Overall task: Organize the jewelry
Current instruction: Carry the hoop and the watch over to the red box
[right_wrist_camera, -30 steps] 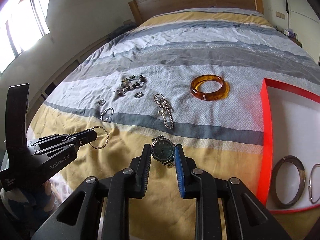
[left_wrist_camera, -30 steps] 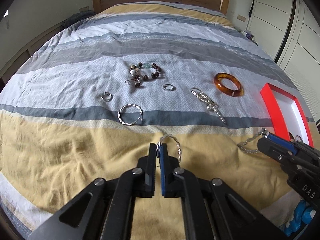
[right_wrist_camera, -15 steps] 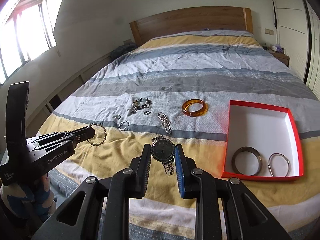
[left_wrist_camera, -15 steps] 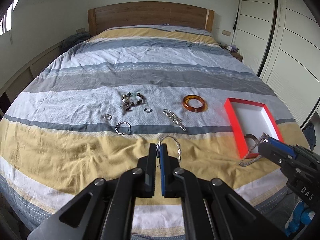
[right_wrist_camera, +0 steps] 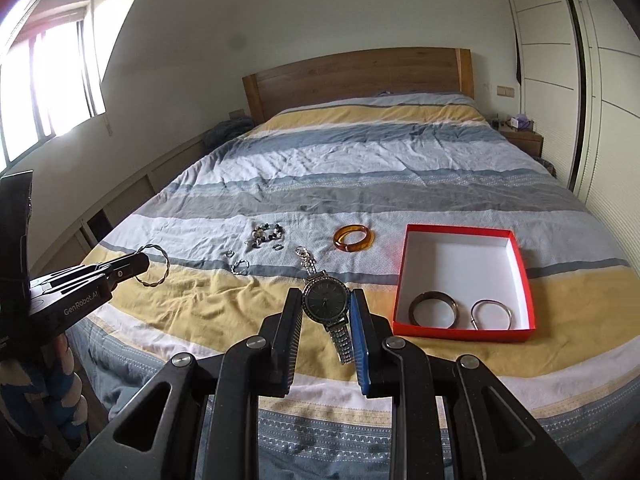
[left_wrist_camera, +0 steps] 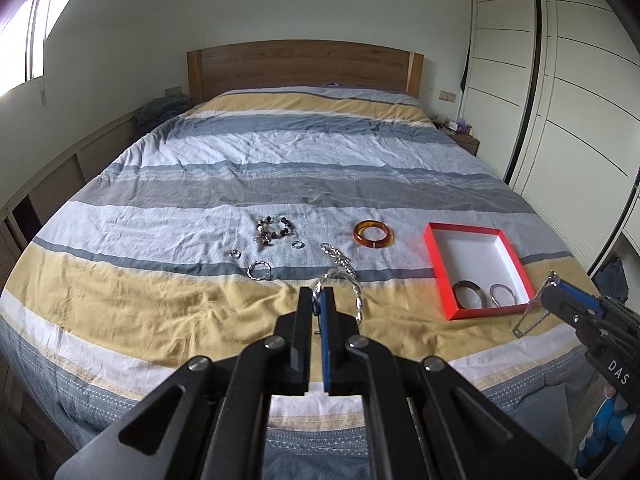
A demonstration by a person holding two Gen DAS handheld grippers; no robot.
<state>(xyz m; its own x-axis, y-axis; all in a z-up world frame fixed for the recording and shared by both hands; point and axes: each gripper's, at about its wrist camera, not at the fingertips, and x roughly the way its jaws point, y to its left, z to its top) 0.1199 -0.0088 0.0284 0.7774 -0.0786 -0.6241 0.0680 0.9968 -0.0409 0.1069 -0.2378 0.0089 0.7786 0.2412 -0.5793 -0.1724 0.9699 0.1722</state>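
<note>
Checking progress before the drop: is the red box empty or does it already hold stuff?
Not empty. The red box has no lid and holds two bangles at its near end; the rest is bare white.

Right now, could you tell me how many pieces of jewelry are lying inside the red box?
2: a dark wide bangle near the front wall of the red box, and a thin silver bangle just to its right.
</note>
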